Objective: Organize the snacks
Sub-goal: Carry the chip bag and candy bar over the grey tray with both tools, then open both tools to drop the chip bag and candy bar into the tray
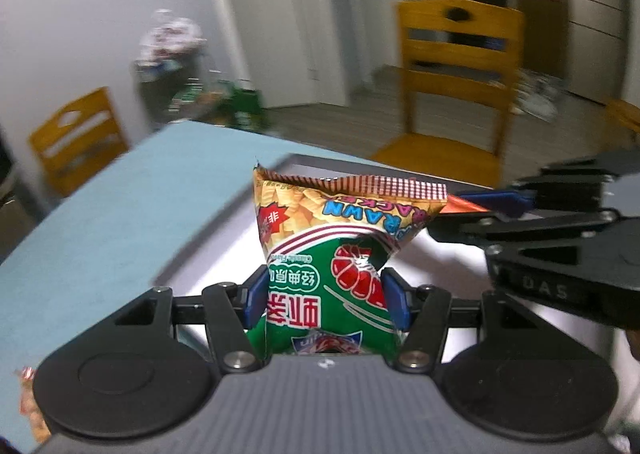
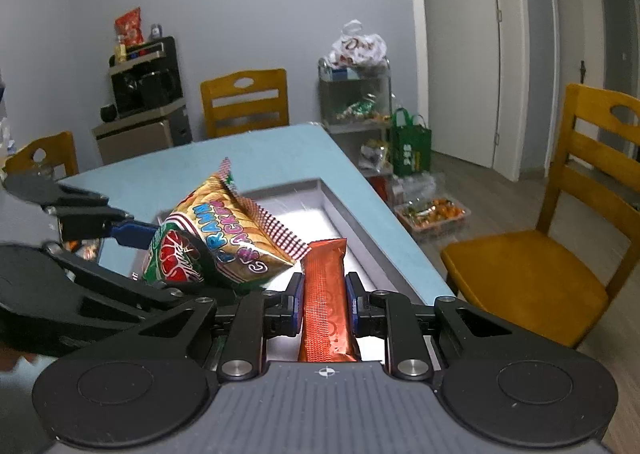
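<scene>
Right gripper (image 2: 323,304): your blue pads are clamped on the orange snack bar (image 2: 325,294); it stands between the jaws with its long axis running straight ahead, away from the camera.
Left gripper (image 1: 325,296): you are pinching the prawn cracker bag (image 1: 336,254) low on its body; the bag rises puffed above the pads, print upside down, crimped seam at the far end.
Bag against bar: seen from your right wrist, the bag's crimped corner sits just beside the bar's far end, perhaps touching; I cannot tell which.
Tray (image 2: 340,210): a grey-walled tray with a pale floor lies ahead of and under both grippers, on the blue table (image 2: 256,158).
Tray contents: whatever floor shows looks bare; the rest is hidden by the snacks and grippers.
Nearer hand: both hover over the tray; judging by the view, the right one looks the better lined up with its length.
Loose snack: another packet (image 1: 30,406) lies on the table at your left gripper's near left, outside the tray.
</scene>
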Motion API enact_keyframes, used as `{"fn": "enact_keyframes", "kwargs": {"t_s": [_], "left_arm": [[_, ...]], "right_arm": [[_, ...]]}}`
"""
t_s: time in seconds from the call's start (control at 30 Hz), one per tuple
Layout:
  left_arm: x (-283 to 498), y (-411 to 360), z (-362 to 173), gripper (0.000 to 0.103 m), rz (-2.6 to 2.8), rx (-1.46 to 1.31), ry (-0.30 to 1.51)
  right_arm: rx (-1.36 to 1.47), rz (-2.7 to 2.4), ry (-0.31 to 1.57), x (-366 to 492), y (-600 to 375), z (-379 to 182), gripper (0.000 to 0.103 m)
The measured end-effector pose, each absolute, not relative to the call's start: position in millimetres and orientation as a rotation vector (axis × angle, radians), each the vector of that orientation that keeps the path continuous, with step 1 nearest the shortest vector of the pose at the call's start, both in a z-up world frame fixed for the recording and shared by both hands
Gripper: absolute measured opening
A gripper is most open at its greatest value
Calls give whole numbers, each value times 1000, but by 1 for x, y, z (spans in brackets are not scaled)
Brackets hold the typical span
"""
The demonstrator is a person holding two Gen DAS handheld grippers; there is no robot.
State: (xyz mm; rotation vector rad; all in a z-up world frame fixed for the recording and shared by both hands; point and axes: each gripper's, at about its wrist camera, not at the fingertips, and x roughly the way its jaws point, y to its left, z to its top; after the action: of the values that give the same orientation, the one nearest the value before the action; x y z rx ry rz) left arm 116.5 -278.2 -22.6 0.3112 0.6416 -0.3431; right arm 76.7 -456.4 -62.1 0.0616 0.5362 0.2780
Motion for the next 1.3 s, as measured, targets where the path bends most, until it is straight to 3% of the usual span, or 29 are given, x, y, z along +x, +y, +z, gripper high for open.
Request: {"fn": "enact_keyframes", "kwargs": {"t_s": [0.3, 0.47, 0.57, 0.77, 1.3], "left_arm": [[136, -268, -32, 64, -224, 326, 597], [136, -264, -31, 86, -231, 287, 605], [133, -260, -29, 91, -235, 272, 601], [129, -259, -25, 91, -238, 241, 620], [85, -226, -5, 94, -288, 175, 626]], "right_arm": [[50, 212, 571, 105, -435, -60, 23], [55, 199, 568, 105, -434, -60, 26], [66, 190, 566, 104, -436, -60, 28], [82, 174, 544, 95, -444, -58, 49], [81, 163, 493, 57, -440, -33, 62]]}}
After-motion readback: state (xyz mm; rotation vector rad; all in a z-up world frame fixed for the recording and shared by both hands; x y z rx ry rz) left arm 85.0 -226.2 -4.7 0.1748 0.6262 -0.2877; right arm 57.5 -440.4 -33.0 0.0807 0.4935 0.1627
